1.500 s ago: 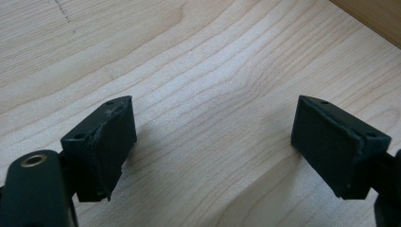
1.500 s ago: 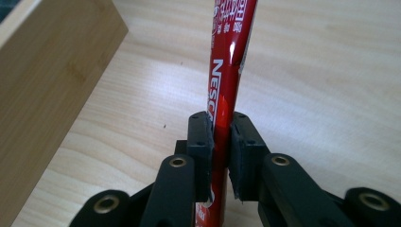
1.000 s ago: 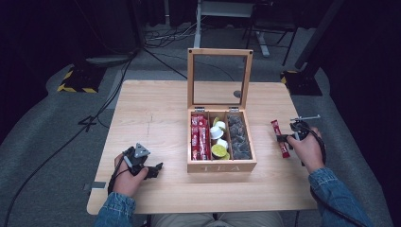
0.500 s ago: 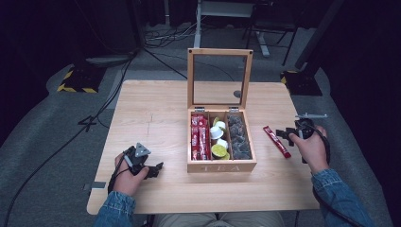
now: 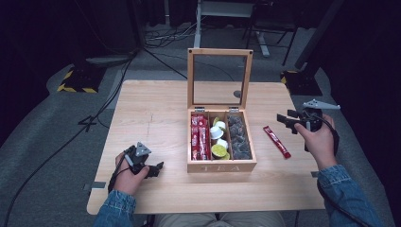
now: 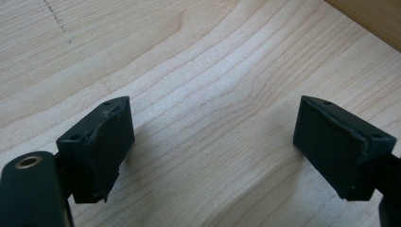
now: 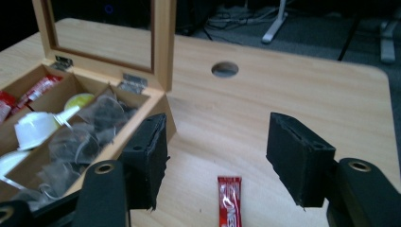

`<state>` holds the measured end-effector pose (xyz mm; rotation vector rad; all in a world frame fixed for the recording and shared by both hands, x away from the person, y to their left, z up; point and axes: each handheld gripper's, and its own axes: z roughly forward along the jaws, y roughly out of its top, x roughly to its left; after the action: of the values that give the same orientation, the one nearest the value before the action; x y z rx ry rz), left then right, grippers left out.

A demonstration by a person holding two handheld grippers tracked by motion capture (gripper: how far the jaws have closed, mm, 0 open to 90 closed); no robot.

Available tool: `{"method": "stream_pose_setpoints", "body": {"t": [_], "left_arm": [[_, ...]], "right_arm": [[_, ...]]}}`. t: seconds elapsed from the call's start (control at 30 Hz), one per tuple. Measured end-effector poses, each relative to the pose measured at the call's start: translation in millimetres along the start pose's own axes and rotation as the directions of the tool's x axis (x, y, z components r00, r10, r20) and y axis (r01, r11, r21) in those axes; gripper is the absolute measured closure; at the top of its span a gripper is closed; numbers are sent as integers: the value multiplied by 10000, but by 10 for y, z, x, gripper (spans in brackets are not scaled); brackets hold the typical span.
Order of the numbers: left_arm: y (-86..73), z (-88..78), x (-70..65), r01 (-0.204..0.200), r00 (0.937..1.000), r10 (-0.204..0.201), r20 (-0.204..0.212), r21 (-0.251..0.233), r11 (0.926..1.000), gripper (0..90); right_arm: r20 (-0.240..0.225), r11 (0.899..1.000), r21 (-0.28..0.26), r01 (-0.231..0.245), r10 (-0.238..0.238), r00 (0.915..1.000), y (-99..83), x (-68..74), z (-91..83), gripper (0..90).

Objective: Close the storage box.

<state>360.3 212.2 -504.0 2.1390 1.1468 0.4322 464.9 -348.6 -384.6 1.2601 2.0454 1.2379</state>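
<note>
An open wooden tea box stands mid-table with its glass lid upright. It holds red sachets, white and green capsules and tea bags. One red sachet lies flat on the table to the right of the box. My right gripper hovers above and just right of it. Its jaws have just been opening and stand open with nothing between them. In the right gripper view, the sachet lies below the jaws and the box is on the left. My left gripper rests open on bare wood.
A round hole pierces the table behind the box and also appears in the right gripper view. Cables and stand legs lie on the floor beyond the far edge. Bare tabletop stretches left of the box.
My right gripper let go of the red sachet, which now lies on the table, and has risen above it. The left gripper has stayed still.
</note>
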Motion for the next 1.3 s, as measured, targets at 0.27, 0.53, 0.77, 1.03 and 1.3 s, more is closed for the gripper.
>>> {"method": "stream_pose_setpoints", "body": {"t": [0.27,0.53,0.77,1.03,1.3], "left_arm": [[0,0,0,-3,10000,3,0,-3,10000,135],[-2,0,-1,-4,10000,4,-22,-23,10000,136],[-2,0,-1,-10,10000,10,-23,-22,10000,136],[-5,-2,-7,6,10000,-7,-75,-34,10000,141],[-6,-2,-8,27,10000,-27,-67,-30,10000,141]], "right_arm": [[-236,9983,-430,383,-393,9989,303,106,-26,377],[-502,9971,-472,596,-620,9968,576,171,53,372],[-670,9953,-624,742,-784,9947,818,177,163,370],[-843,9908,-850,1053,-1125,9901,1087,171,318,368],[-1200,9879,-1171,1018,-1159,9860,1318,147,507,361]]}}
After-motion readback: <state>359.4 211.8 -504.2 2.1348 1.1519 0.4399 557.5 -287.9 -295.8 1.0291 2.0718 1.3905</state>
